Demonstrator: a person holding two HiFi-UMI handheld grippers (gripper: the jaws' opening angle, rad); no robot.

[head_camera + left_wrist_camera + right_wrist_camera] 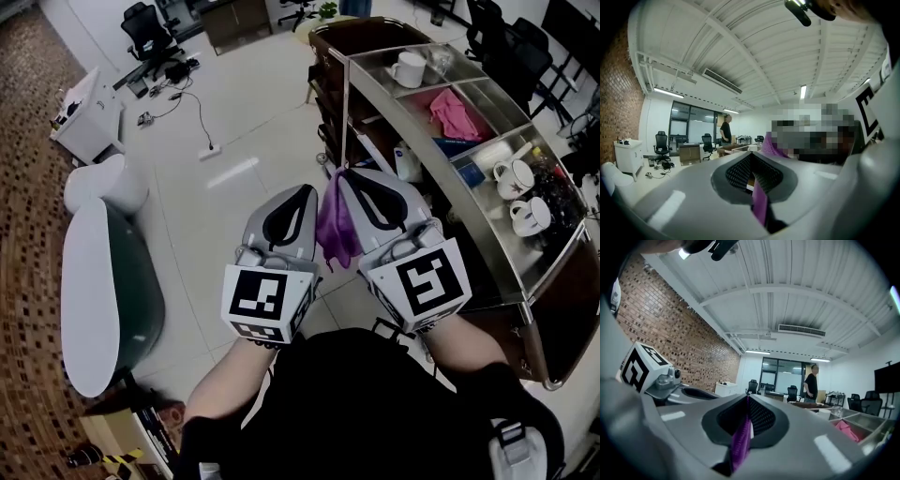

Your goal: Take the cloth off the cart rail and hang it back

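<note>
A purple cloth (336, 230) hangs bunched between my two grippers, which are side by side just left of the steel cart (487, 239). My left gripper (307, 194) is shut on the cloth's left edge; a purple strip (761, 206) shows pinched between its dark pads. My right gripper (343, 178) is shut on the right edge, and a purple fold (740, 441) shows in its closed jaws too. The cart's curved steel rail (403, 131) runs close by the right gripper. The cloth is off the rail, held in the air.
The cart's top tray holds a pink cloth (455, 114), a white mug (409, 67) and cups (514, 178). A white-topped oval table (103, 281) stands at left, a white cabinet (89, 112) beyond it. Cables (187, 103) lie on the floor. A person (811, 380) stands far off.
</note>
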